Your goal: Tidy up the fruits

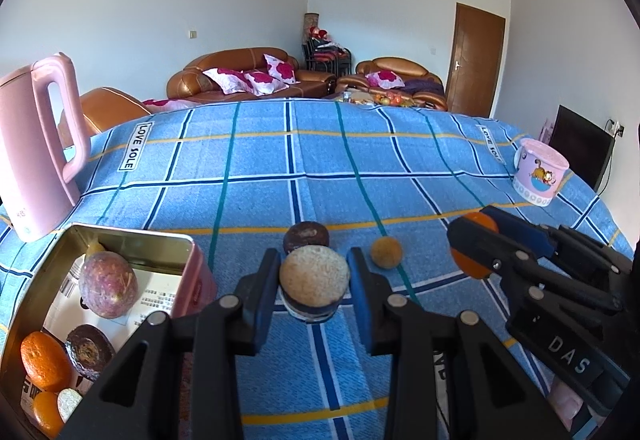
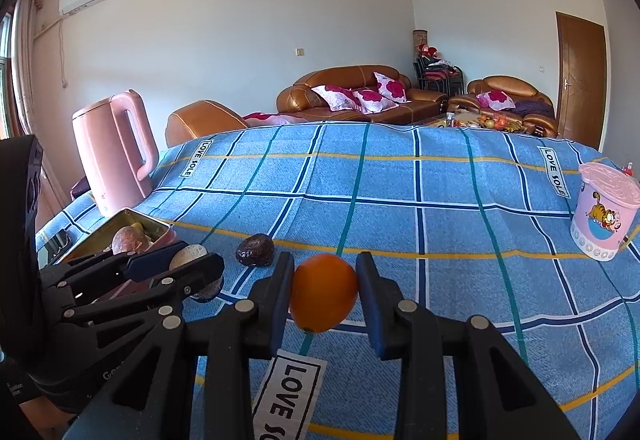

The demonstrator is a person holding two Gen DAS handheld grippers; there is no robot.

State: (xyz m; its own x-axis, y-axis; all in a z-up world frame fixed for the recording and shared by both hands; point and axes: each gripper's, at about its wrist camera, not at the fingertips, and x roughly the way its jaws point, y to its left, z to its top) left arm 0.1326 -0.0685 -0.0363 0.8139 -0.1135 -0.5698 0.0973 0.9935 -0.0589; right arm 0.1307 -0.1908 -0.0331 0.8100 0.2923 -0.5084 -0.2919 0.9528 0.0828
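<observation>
My left gripper point(image 1: 314, 262) is shut on a rough tan round fruit point(image 1: 314, 280) with a dark underside, held just above the blue checked cloth point(image 1: 280, 167). Behind it lie a dark purple fruit point(image 1: 306, 236) and a small tan fruit point(image 1: 386, 252). To the left stands an open tin box point(image 1: 132, 238) holding a purple passion fruit point(image 1: 108, 286), an orange point(image 1: 44, 360) and other fruits. My right gripper point(image 2: 325, 266) is shut on an orange point(image 2: 323, 296). In the right wrist view, the left gripper point(image 2: 196, 255) sits beside the tin box point(image 2: 138, 222).
A pink kettle point(image 1: 40, 143) stands at the cloth's left edge behind the tin. A pink lidded cartoon cup point(image 1: 540, 171) stands at the far right. Brown sofas point(image 1: 240, 75) and a door point(image 1: 476, 59) lie beyond the table.
</observation>
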